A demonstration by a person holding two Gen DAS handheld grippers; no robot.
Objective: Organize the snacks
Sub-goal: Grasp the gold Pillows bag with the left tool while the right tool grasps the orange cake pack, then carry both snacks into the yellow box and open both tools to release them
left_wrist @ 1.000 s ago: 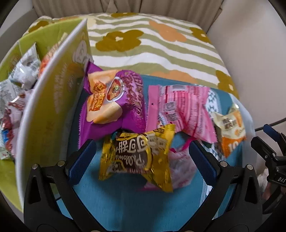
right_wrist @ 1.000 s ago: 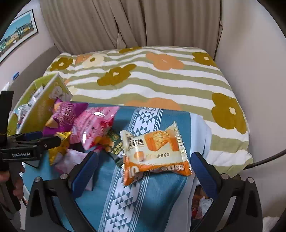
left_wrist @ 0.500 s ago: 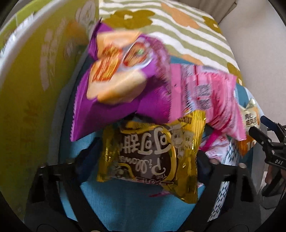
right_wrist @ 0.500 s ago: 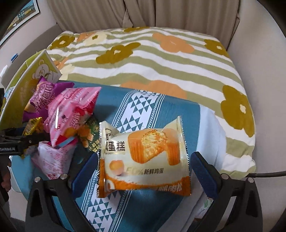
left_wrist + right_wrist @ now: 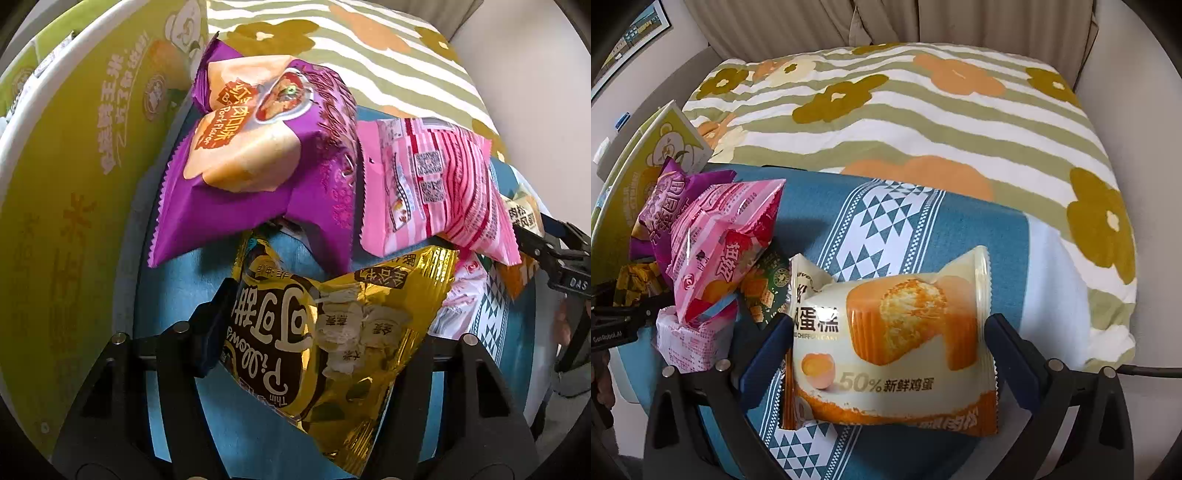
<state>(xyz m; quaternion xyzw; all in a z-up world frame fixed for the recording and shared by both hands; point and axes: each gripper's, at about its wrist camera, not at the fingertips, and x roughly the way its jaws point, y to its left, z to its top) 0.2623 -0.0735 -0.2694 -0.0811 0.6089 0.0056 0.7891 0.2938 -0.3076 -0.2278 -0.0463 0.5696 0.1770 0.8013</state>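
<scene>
Floral striped bedspread (image 5: 923,122) at the back, blue patterned cloth (image 5: 886,218) laid over its near part. Tall yellow-green box (image 5: 74,192) at the cloth's left edge, small packets inside but barely visible. Purple bag (image 5: 258,166) leaning beside the box, pink bag (image 5: 436,184) just right of it and overlapping its edge. Cake packet (image 5: 894,347) lying on the cloth, flanked by the right gripper (image 5: 886,343): jaws spread wide, pads close to both sides of the packet, contact not clear. Gold packet (image 5: 332,332) below the purple bag, crumpled, squeezed by the left gripper (image 5: 317,332), jaws just closed in on it. Small green packet (image 5: 768,291) tucked behind the cake packet.
</scene>
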